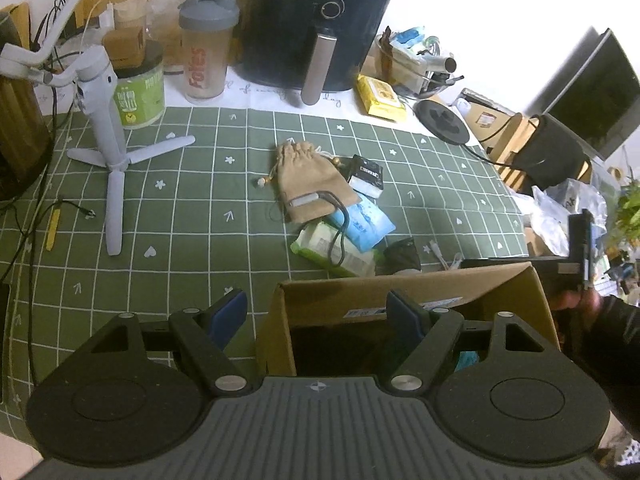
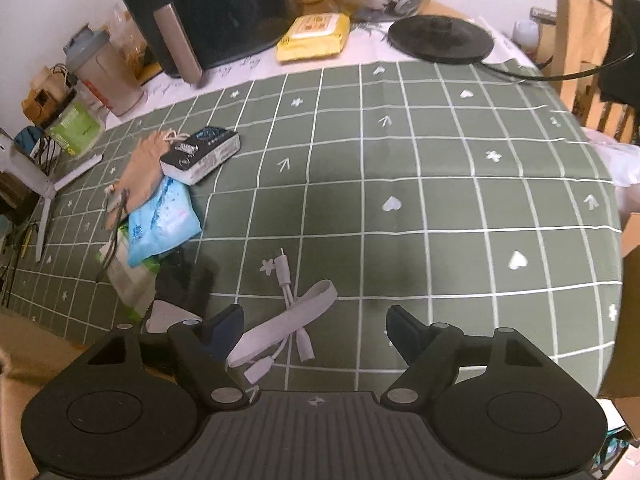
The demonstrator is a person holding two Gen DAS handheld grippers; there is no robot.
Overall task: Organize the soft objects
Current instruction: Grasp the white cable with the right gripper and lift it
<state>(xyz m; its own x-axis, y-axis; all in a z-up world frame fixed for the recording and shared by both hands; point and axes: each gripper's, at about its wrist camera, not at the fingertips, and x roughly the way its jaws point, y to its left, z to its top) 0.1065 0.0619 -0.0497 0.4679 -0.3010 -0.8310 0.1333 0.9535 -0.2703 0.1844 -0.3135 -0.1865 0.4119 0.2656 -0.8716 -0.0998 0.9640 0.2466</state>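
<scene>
While the left gripper (image 1: 316,314) hangs with jaws apart, empty, over the cardboard box (image 1: 400,292), right gripper (image 2: 314,330), jaws apart, straddles the white cable bundle (image 2: 280,332) beyond the box: next, likely lower and clamp.

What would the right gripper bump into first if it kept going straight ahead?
Probably the white cable bundle, tied with a grey strap. It lies on the green tablecloth between the open jaws of the right gripper, nearer the left one. Depth is hard to judge.
</scene>
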